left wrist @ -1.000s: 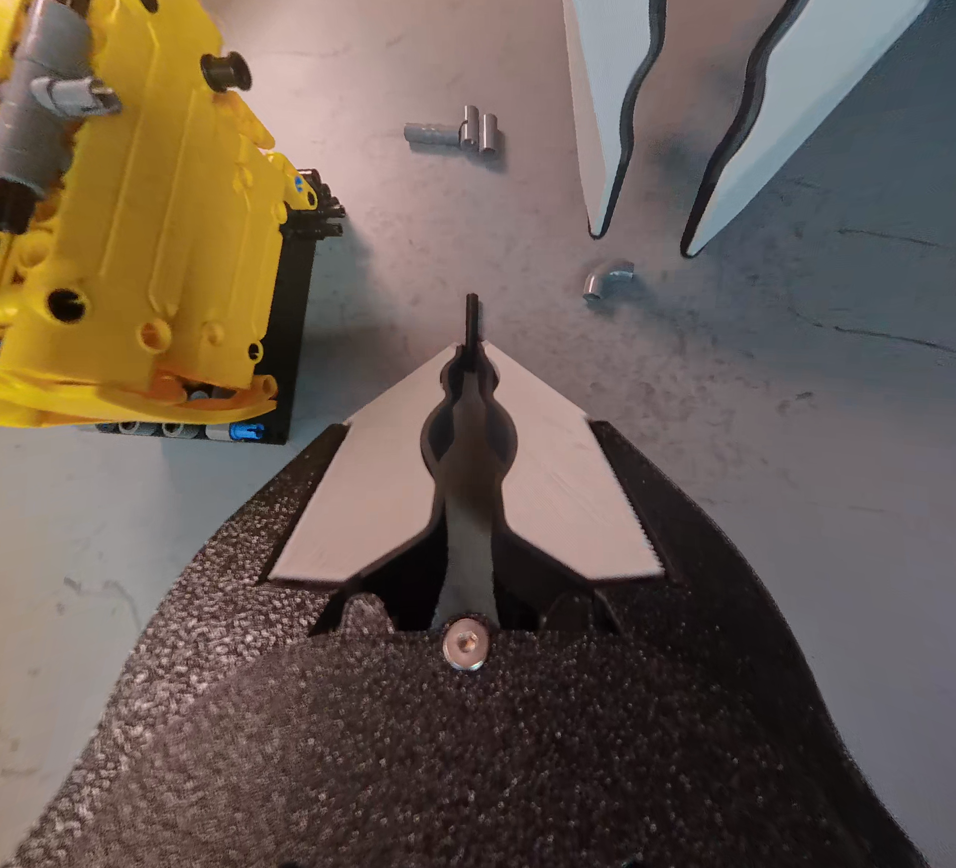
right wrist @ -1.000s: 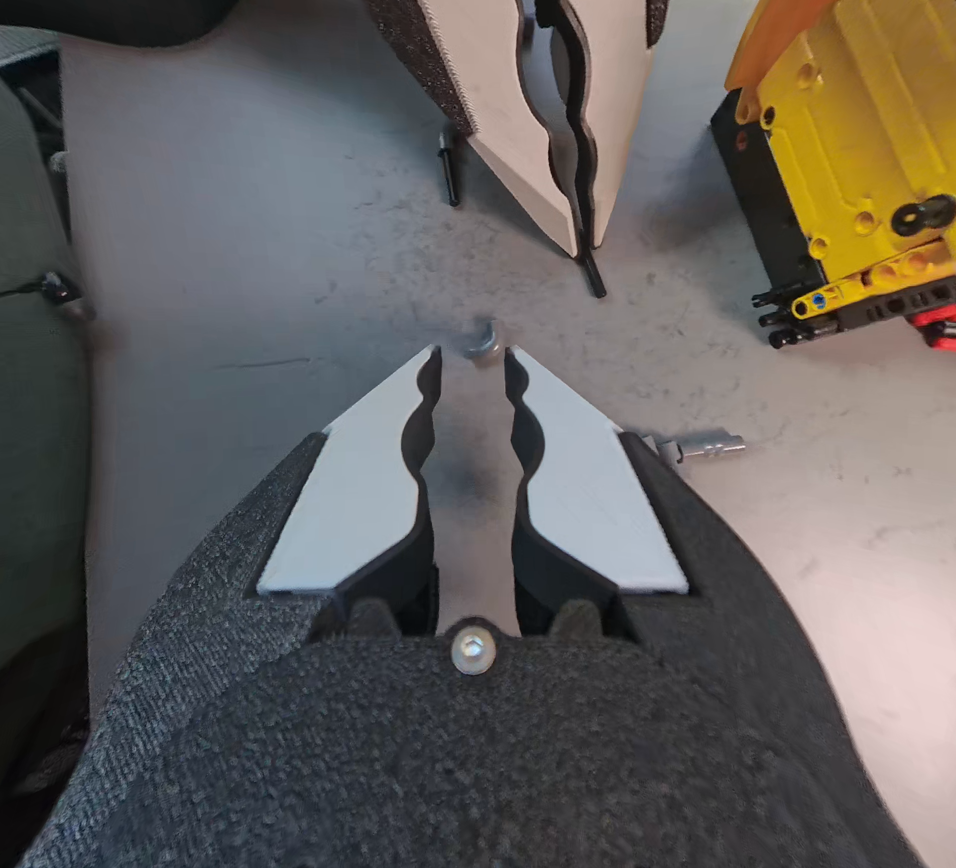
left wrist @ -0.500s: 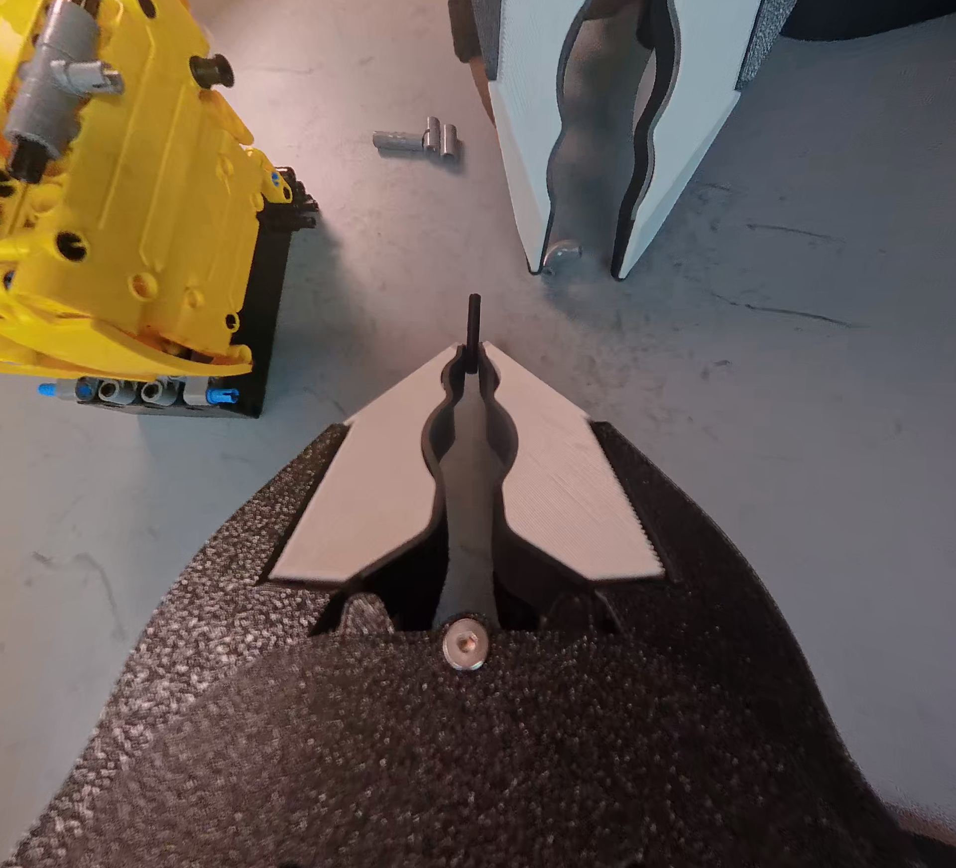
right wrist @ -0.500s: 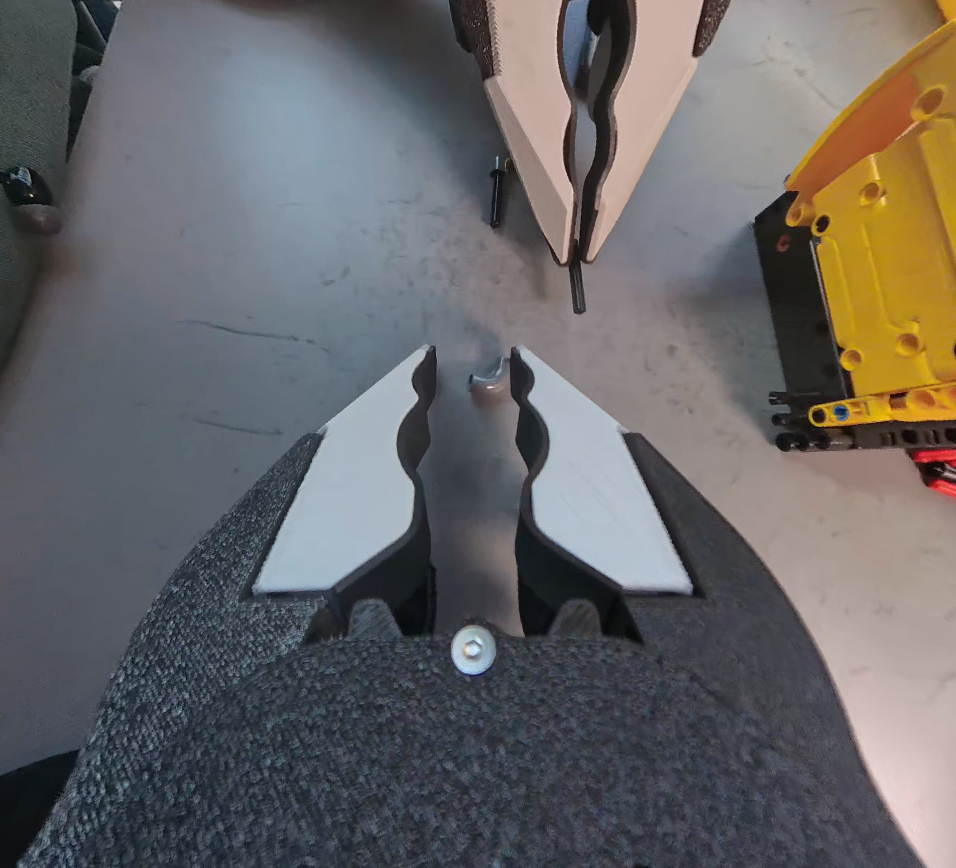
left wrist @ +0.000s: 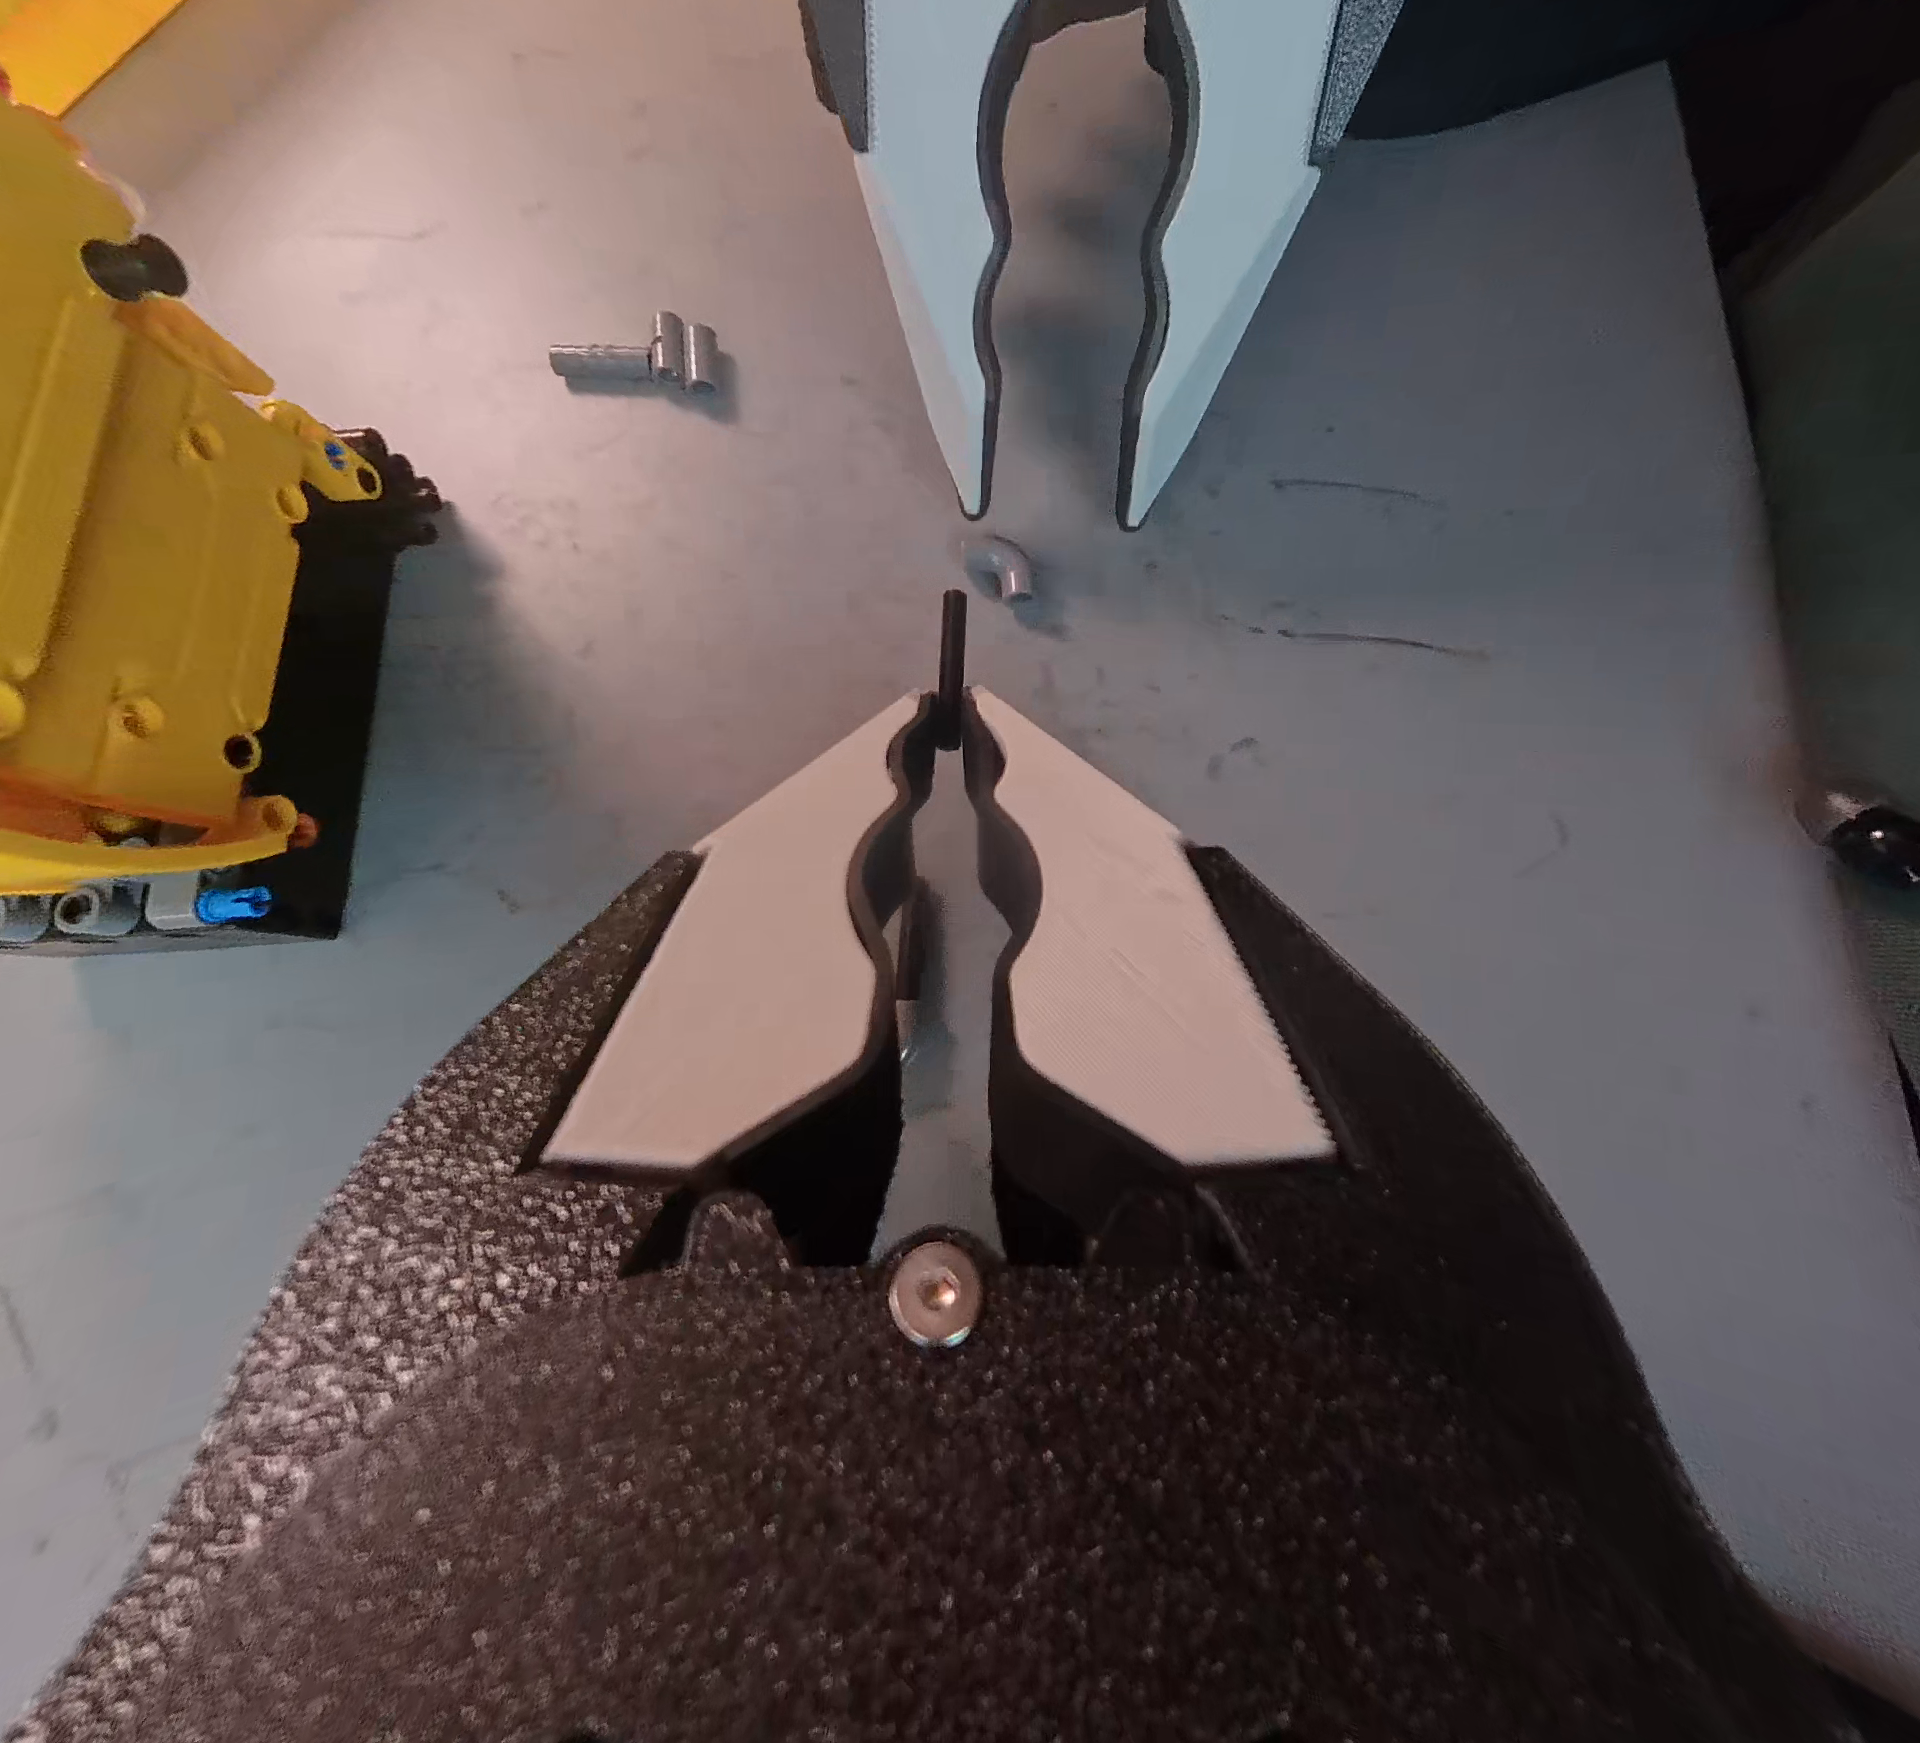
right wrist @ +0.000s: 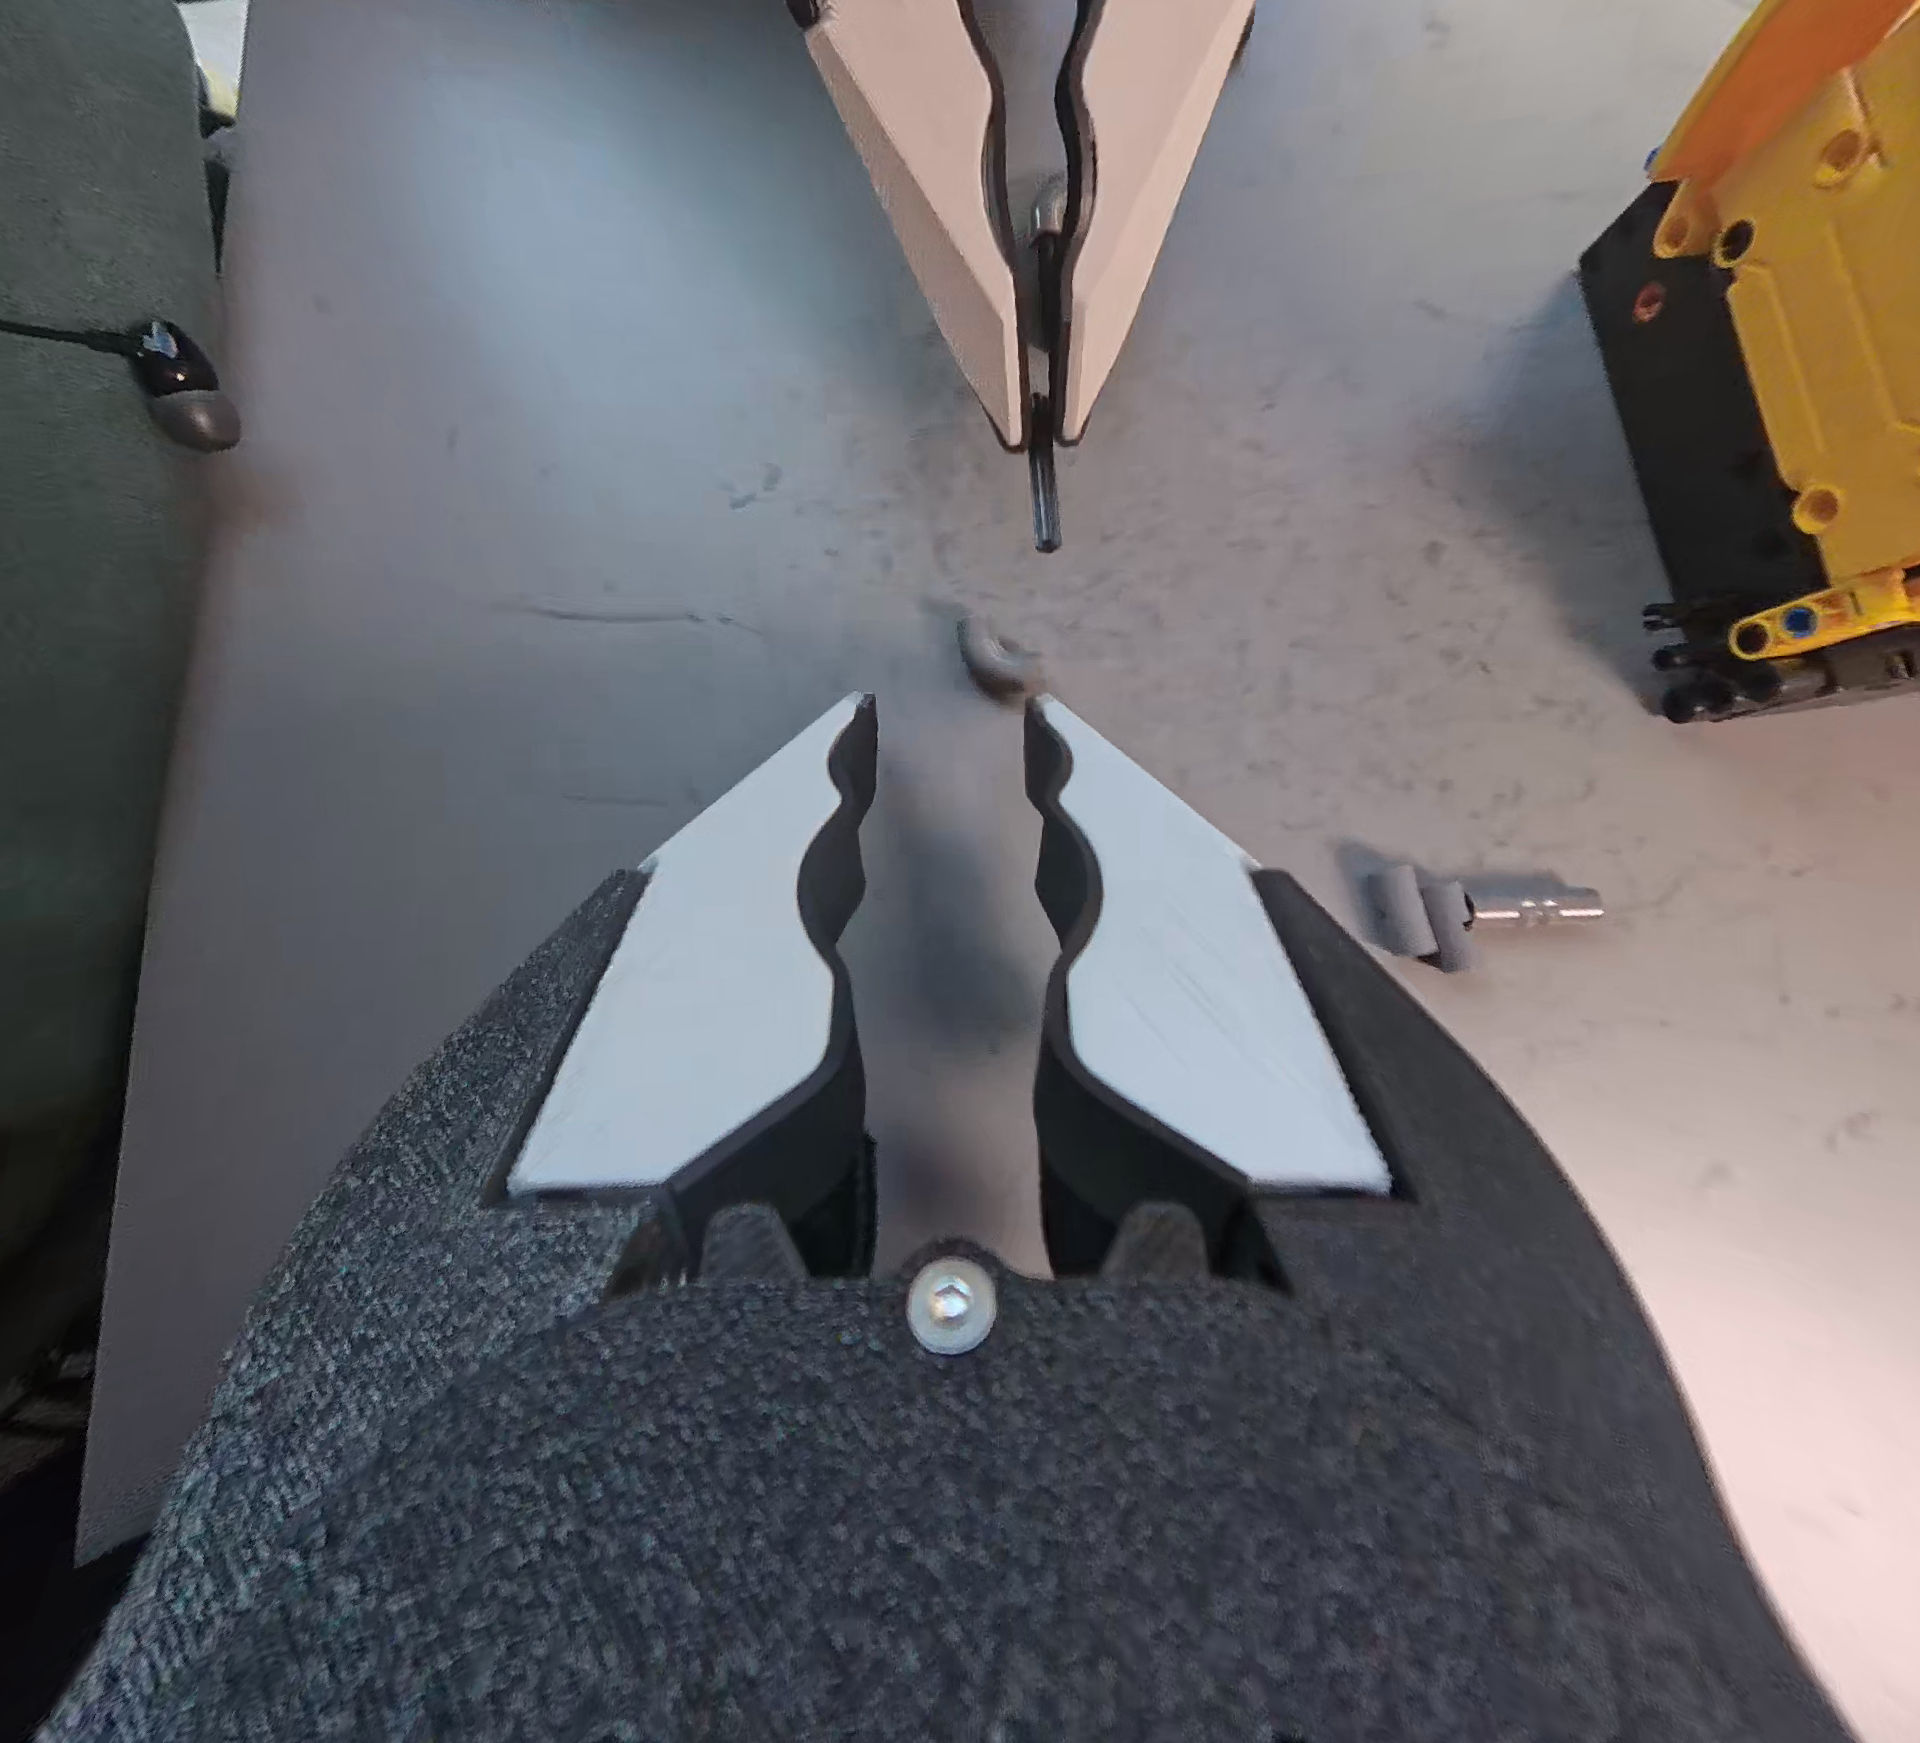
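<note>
Left wrist view: the left gripper [left wrist: 943, 706] clenched a thin black axle [left wrist: 952, 654] at centre frame, its tip aimed at the grey elbow connector [left wrist: 1000, 567] on the desk [left wrist: 1455, 758].

Right wrist view: the right gripper [right wrist: 950, 714], jaws released and empty, sat just beside that connector [right wrist: 992, 654] at centre frame.

Black pin [left wrist: 952, 654], grey elbow piece [left wrist: 1000, 565], grey connector [left wrist: 634, 358], yellow-and-black brick model [left wrist: 156, 571], scuffed grey tabletop [left wrist: 1455, 758].

We seem to be in a workshop: a scuffed grey bench [left wrist: 1455, 758] carries a yellow brick-built model [left wrist: 135, 613] and loose grey connectors [left wrist: 644, 358].
</note>
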A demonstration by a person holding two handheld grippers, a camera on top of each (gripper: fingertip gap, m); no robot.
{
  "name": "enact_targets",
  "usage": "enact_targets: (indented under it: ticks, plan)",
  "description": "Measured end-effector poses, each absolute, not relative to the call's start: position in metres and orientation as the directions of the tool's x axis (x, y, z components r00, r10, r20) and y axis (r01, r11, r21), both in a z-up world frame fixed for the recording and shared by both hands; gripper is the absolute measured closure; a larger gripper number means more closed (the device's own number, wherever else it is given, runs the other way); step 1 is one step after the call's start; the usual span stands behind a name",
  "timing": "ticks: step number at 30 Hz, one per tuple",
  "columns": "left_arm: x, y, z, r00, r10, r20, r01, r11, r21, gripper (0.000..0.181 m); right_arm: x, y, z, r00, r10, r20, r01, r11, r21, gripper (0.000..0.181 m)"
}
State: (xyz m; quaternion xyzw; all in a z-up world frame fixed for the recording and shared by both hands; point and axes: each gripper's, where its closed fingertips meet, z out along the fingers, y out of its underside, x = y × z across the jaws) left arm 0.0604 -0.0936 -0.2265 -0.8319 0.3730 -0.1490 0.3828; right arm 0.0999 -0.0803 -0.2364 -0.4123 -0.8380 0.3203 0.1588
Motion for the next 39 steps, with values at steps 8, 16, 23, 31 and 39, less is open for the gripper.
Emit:
enact_targets:
  ticks: [8,16,23,31,39]
  plan:
    - [0.054,-0.095,-0.237,0.679,-0.732,-0.047,-0.537,-0.452,-0.712,0.178,0.086,-0.083,-0.242,-0.551,0.834,0.028,0.608,0.424,-0.671,0.16]
    - [0.057,-0.098,-0.241,0.66,-0.748,-0.067,-0.564,-0.435,-0.702,0.173,0.083,-0.082,-0.238,-0.561,0.828,-0.004,0.591,0.397,-0.702,0.163]
    - [0.078,-0.094,-0.168,0.62,-0.718,-0.315,-0.512,-0.066,-0.856,0.164,0.086,-0.097,-0.137,-0.634,0.542,-0.551,0.494,-0.264,-0.828,0.164]
    - [0.101,-0.115,-0.123,0.567,-0.736,-0.37,-0.395,0.151,-0.906,0.166,0.097,-0.122,-0.119,-0.661,0.152,-0.735,0.622,-0.438,-0.649,0.164]
    - [0.099,-0.114,-0.126,0.58,-0.763,-0.285,-0.373,0.062,-0.926,0.174,0.093,-0.12,-0.12,-0.658,0.175,-0.733,0.608,-0.451,-0.653,0.164]
